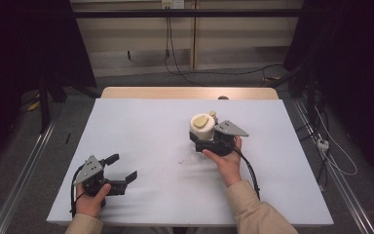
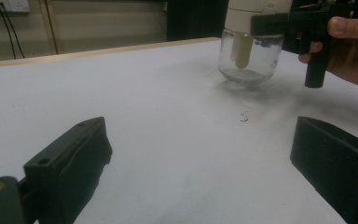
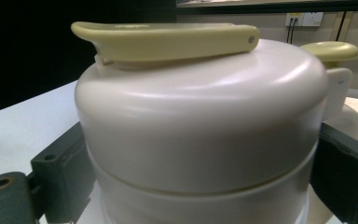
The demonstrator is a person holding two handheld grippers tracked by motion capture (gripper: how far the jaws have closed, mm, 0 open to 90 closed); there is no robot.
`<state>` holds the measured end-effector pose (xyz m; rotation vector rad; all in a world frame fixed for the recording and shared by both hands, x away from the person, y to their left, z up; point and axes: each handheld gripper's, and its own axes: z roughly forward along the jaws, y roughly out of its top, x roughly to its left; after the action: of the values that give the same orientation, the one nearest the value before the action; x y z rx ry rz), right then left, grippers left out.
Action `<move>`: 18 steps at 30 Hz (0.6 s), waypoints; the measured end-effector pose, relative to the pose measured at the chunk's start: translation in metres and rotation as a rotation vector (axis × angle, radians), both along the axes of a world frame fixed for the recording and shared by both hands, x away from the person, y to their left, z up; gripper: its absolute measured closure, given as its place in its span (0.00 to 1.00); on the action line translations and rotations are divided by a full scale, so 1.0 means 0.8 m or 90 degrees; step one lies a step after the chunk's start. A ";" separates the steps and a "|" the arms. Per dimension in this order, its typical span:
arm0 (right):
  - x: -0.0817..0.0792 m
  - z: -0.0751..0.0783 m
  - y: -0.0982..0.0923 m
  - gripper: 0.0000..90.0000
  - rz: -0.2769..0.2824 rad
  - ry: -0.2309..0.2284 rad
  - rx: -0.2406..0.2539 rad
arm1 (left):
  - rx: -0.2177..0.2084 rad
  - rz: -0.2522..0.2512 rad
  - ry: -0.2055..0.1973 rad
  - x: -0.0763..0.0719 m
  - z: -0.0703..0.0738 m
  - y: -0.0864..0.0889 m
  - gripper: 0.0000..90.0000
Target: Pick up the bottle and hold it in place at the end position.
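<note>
A jar with a cream lid (image 1: 202, 126) and a clear glass body (image 2: 248, 58) stands right of the table's middle. A flat yellow handle (image 3: 168, 39) lies across the lid (image 3: 200, 116), and a yellow knob (image 3: 330, 50) rises behind it. My right gripper (image 1: 199, 136) is shut on the lid, one black finger (image 3: 65, 172) pressed to each side. Near the front left corner my left gripper (image 1: 123, 167) is open on the table, jaws wide apart and empty (image 2: 200, 154), pointing toward the jar.
The white table top (image 1: 141, 126) has a wooden strip along its far edge. A few dark specks (image 2: 244, 118) lie in front of the jar. Cables and rails run on the floor at both sides.
</note>
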<state>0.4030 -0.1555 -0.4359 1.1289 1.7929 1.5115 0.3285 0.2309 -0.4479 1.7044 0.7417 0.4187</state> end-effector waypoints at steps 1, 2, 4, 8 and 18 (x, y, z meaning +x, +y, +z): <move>0.001 0.000 0.001 0.07 0.000 0.001 0.003 | -0.001 -0.001 0.001 0.000 0.000 0.000 0.04; 0.001 -0.001 0.002 0.07 0.000 0.002 0.003 | -0.001 -0.002 0.000 0.001 0.000 -0.001 0.04; 0.002 -0.001 0.004 0.07 0.001 0.001 0.003 | 0.001 -0.002 0.001 0.001 0.000 -0.001 0.04; 0.005 0.000 0.008 0.07 0.003 -0.001 0.004 | -0.002 -0.002 0.000 0.001 0.000 -0.001 0.04; 0.008 -0.002 0.015 0.07 0.003 0.004 0.008 | -0.004 -0.004 0.001 0.002 0.000 -0.002 0.04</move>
<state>0.4094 -0.1434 -0.4377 1.1368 1.7942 1.5251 0.3302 0.2289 -0.4475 1.7010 0.7380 0.4098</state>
